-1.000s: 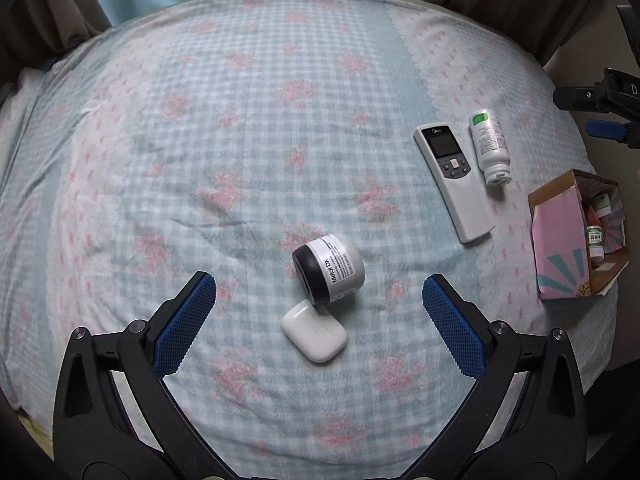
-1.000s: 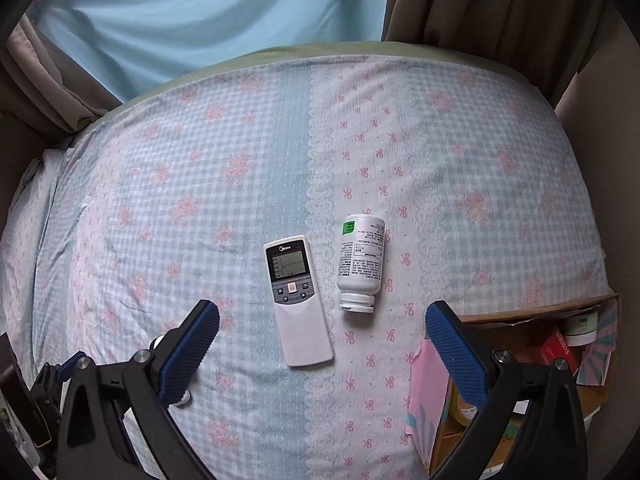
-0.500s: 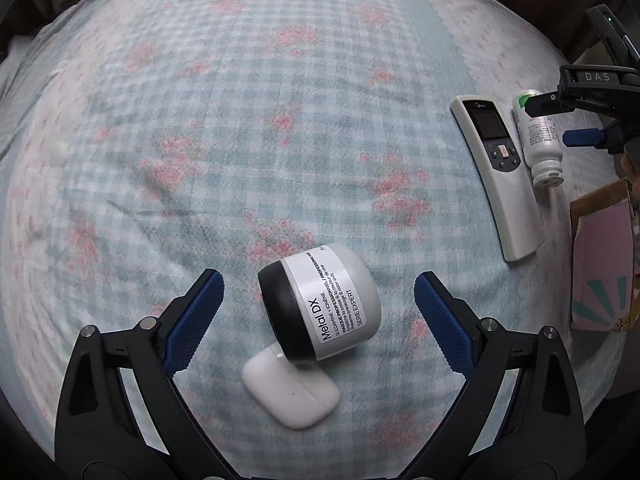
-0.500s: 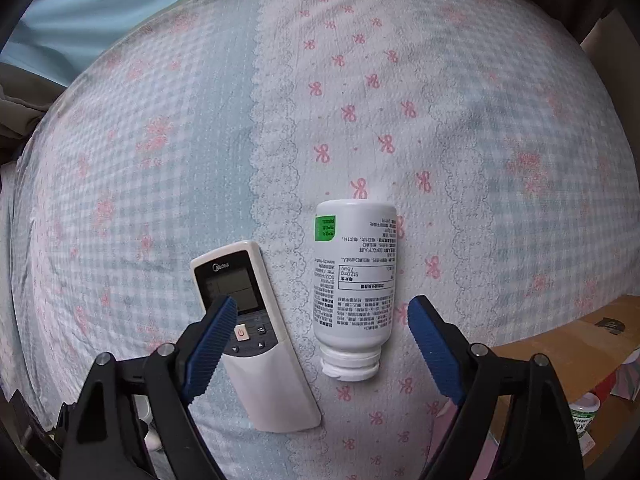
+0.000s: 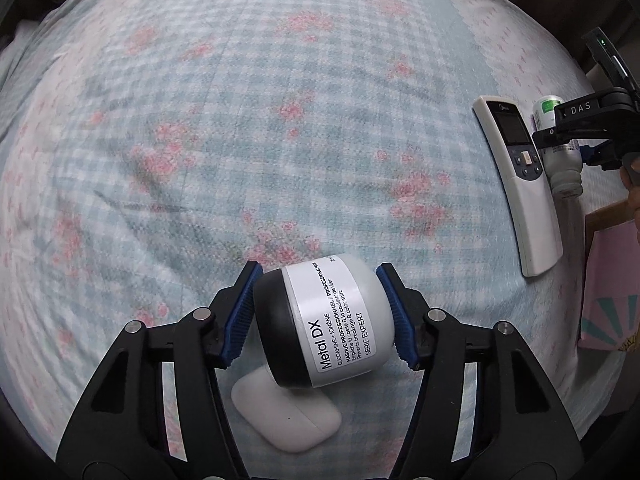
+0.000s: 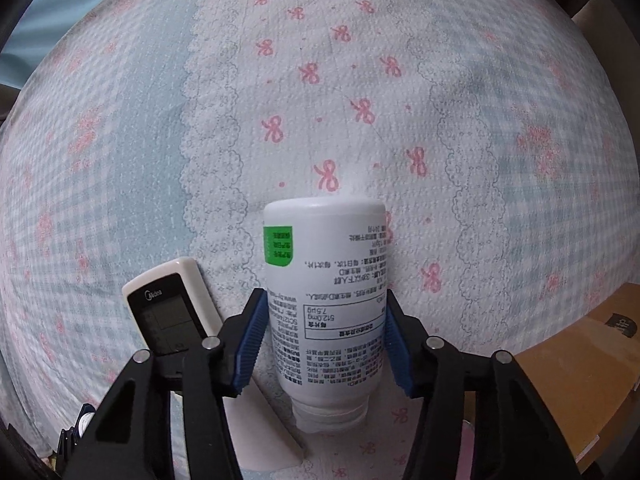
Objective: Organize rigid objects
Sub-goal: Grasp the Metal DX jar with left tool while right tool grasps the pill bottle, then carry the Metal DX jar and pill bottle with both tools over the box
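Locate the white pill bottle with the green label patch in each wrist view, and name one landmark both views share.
Left wrist: pill bottle at far right edge, partly behind the right gripper.
Right wrist: pill bottle bottom centre, between the closing blue pads.
Shared landmark: white remote, lying just left of the bottle.

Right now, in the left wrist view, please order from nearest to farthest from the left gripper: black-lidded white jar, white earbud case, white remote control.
1. Black-lidded white jar: between the closing jaws of the left gripper.
2. White earbud case: just below the jar.
3. White remote control: far right.

Matt woven cloth bedspread [image 5: 224, 128]; smooth plastic jar [image 5: 332, 324]; glossy plastic bottle [image 6: 326, 296]; brown cardboard box [image 6: 568, 364]
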Demonstrator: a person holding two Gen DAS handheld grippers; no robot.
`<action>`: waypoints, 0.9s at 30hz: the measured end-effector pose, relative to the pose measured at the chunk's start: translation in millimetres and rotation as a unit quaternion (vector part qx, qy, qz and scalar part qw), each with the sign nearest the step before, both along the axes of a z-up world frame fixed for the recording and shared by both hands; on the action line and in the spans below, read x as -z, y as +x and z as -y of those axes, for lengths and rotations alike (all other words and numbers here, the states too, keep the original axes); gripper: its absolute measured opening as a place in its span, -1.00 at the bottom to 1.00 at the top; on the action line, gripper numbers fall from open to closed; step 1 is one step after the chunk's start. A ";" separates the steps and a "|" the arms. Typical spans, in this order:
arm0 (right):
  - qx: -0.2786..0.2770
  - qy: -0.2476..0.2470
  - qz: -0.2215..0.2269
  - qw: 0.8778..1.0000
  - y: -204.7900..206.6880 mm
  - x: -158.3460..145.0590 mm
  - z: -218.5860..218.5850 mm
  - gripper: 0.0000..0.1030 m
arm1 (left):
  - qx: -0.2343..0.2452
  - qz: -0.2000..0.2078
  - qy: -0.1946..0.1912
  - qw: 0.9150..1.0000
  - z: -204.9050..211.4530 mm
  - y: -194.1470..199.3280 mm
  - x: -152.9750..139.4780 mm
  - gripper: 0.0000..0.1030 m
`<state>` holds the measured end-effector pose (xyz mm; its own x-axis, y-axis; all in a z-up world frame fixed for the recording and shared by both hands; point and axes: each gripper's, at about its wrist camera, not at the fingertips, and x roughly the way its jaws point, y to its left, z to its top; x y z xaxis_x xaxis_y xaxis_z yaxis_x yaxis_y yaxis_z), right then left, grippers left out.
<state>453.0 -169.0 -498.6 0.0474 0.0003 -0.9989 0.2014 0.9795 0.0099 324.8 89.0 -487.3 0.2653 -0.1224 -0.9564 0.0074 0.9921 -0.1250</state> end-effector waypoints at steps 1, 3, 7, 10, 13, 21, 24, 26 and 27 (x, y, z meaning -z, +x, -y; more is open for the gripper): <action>0.000 0.001 0.001 1.000 -0.6 1.1 1.0 -0.11 | 0.001 0.001 0.000 1.000 0.1 0.0 0.2 0.08; -0.003 -0.001 0.004 1.000 -1.2 2.5 0.9 -0.11 | 0.002 0.002 0.001 1.000 0.4 0.0 0.0 0.08; -0.003 -0.004 0.007 1.000 -5.5 5.3 -0.2 -0.11 | 0.002 0.003 0.002 1.000 1.5 0.9 -1.1 0.07; 0.000 0.005 0.010 1.000 -6.5 1.2 -2.7 -0.11 | 0.001 0.003 -0.002 1.000 -1.9 -2.8 -5.7 0.07; 0.004 0.020 0.016 1.000 -11.1 -9.3 -0.7 -0.11 | 0.001 0.008 -0.006 1.000 -5.1 -5.1 -14.3 0.05; -0.002 0.036 0.045 0.998 -25.2 -47.2 -0.4 -0.11 | 0.003 0.030 -0.023 0.999 -4.6 -6.2 -49.0 -0.03; -0.007 0.041 0.058 0.997 -33.0 -65.2 -3.8 -0.12 | 0.003 0.040 -0.035 0.999 -4.0 -8.1 -65.1 -0.04; -0.010 0.044 0.068 0.997 -39.5 -79.5 -6.9 -0.11 | 0.005 0.049 -0.038 0.998 -3.9 -11.3 -77.6 -0.05; -0.012 0.046 0.073 0.996 -42.7 -87.1 -8.1 -0.11 | 0.006 0.053 -0.040 0.998 -3.4 -12.9 -84.6 -0.05</action>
